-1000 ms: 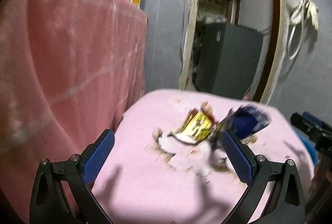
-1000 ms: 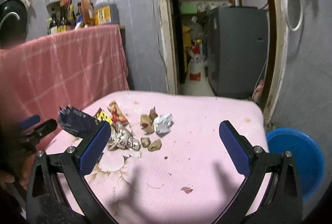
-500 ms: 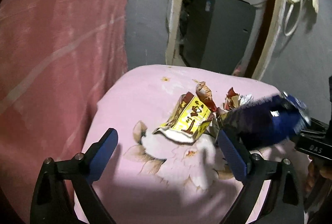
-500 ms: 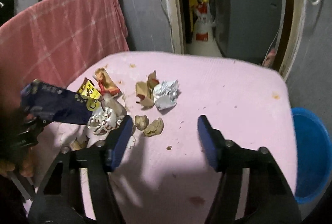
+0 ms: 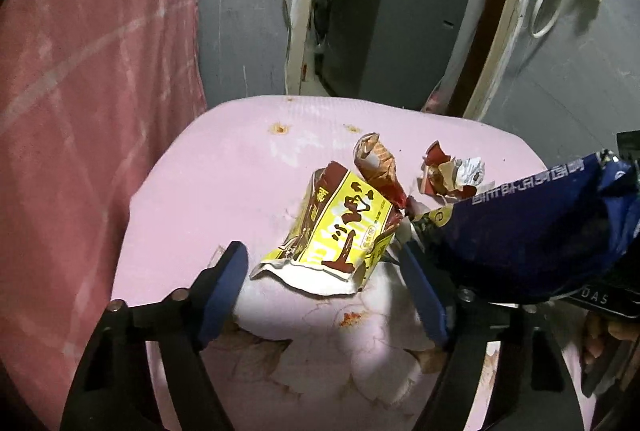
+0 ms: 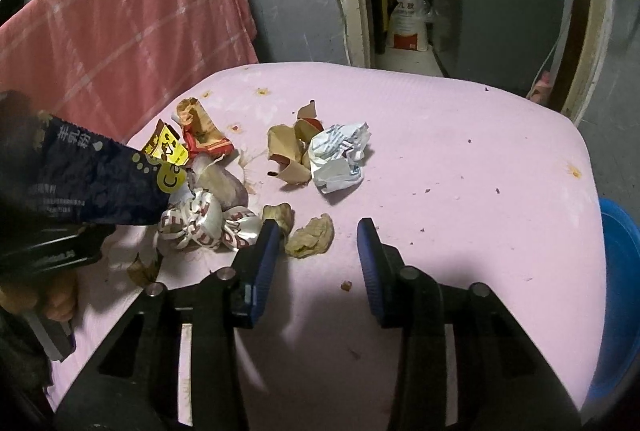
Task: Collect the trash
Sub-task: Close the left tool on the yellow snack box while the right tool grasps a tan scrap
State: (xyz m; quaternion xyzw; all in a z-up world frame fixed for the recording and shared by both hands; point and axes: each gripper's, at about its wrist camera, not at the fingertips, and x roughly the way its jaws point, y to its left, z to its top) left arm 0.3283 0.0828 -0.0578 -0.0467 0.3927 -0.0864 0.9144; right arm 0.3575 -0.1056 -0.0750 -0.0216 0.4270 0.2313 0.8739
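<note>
Pink tabletop (image 6: 460, 159), scattered wrappers (image 6: 338, 157), grey walls, open doorway

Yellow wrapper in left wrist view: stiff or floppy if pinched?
Yellow wrapper looks flattened and creased: probably floppy and light. Its glossy film may slip or crumple when pinched. Lying flat on the pink cloth, it would likely slide, not roll.

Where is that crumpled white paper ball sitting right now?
In the right wrist view the crumpled white paper ball lies mid-table on the pink tablecloth, touching the torn brown wrapper pieces on its left, beyond the open right gripper.
</note>
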